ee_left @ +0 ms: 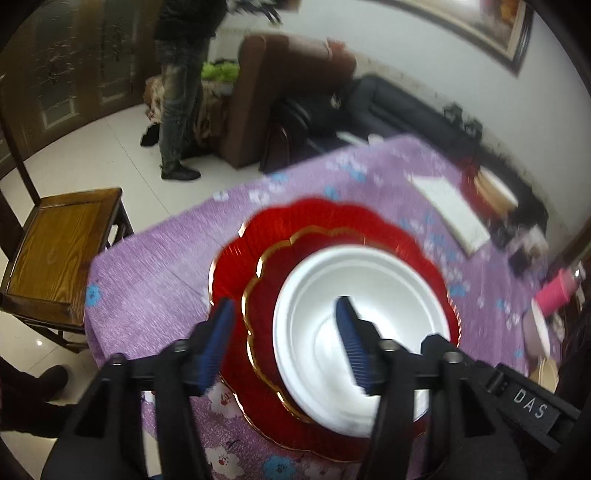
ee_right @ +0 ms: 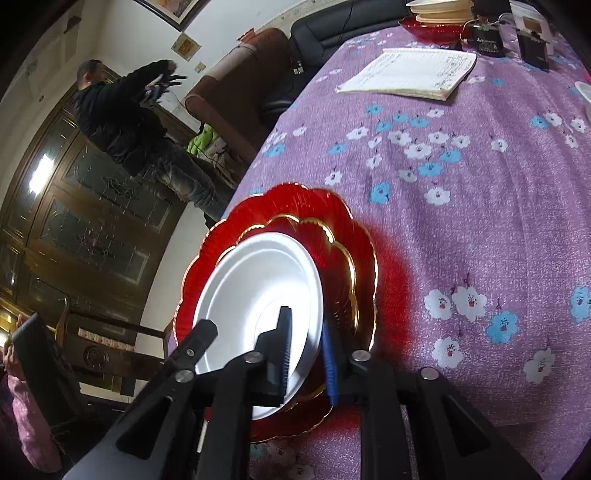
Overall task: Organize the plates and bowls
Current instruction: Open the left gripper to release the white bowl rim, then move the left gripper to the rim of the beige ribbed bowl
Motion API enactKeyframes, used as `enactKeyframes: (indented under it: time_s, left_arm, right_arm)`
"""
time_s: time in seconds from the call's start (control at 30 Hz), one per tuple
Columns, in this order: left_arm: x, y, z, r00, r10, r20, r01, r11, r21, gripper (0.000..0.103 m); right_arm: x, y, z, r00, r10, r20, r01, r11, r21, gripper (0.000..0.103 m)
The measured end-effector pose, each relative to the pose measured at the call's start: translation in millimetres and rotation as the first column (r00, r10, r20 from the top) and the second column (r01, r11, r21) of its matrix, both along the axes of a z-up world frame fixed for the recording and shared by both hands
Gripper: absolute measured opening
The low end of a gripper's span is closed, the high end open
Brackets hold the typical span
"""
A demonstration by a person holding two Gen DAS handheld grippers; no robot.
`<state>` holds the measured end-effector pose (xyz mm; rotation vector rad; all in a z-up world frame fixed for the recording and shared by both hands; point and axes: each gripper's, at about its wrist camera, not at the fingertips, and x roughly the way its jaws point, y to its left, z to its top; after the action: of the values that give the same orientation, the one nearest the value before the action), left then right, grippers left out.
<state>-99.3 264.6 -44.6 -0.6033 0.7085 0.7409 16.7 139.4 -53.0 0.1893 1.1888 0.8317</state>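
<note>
A white bowl [ee_left: 354, 291] sits in a small red gold-rimmed plate [ee_left: 266, 306], stacked on a large red scalloped plate [ee_left: 295, 221] on the purple flowered tablecloth [ee_left: 155, 266]. My left gripper [ee_left: 284, 314] is open above the stack's near edge, one finger over the bowl, one over the red plates. In the right wrist view my right gripper [ee_right: 308, 350] is shut on the rim of the white bowl [ee_right: 258, 280], which rests in the small red plate [ee_right: 340, 258] on the large red plate [ee_right: 295, 206].
An open notebook [ee_right: 406, 72] lies farther back on the table. A red bowl with cream plates [ee_right: 436, 18] and dark boxes [ee_right: 487, 40] stand at the far edge. A pink cup [ee_left: 554, 291] lies at right. A wooden chair [ee_left: 55, 251] stands left of the table.
</note>
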Motion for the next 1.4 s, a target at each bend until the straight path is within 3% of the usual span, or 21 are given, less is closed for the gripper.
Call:
enactKeyframes:
  time_s: [0.2,0.33,0.43,0.57,0.63,0.77,0.97,1.23,1.4]
  left_arm:
    - [-11,0,13,0.995,0.052,0.087,-0.053,0.998,0.017,0.067]
    - [-12,-6,20,0.992,0.042,0.119,-0.047,0.998,0.040,0.072]
    - [-5,-18,26,0.992,0.001,0.130,-0.010,0.998,0.068,0.073]
    - [9,-41,34,0.987,-0.108,0.122,0.093,0.989,0.117,0.073]
    - [16,-54,36,0.980,-0.163,0.115,0.147,0.980,0.136,0.074]
    - [37,-83,36,0.954,-0.288,0.085,0.274,0.951,0.146,0.075]
    - [60,-130,28,0.891,-0.453,0.018,0.448,0.887,0.112,0.075]
    - [86,-186,23,0.801,-0.598,-0.023,0.599,0.800,0.040,0.075]
    - [107,-214,21,0.752,-0.659,-0.004,0.658,0.752,-0.040,0.075]
  right_arm:
    - [-1,-13,12,1.000,-0.017,0.020,0.016,0.999,0.049,0.027]
    - [1,-27,19,0.999,-0.039,0.023,0.037,0.995,0.088,0.038]
    - [3,-45,29,0.997,-0.071,0.026,0.067,0.989,0.133,0.043]
    - [5,-84,41,0.987,-0.154,0.041,0.143,0.970,0.196,0.065]
    - [8,-104,45,0.979,-0.197,0.041,0.185,0.959,0.213,0.068]
    - [17,-149,47,0.959,-0.283,0.022,0.270,0.932,0.241,0.068]
    - [16,-221,37,0.916,-0.401,-0.034,0.395,0.881,0.259,0.069]
    - [11,-306,30,0.847,-0.528,-0.063,0.523,0.807,0.274,0.069]
    - [14,-356,23,0.786,-0.610,-0.105,0.611,0.738,0.285,0.069]
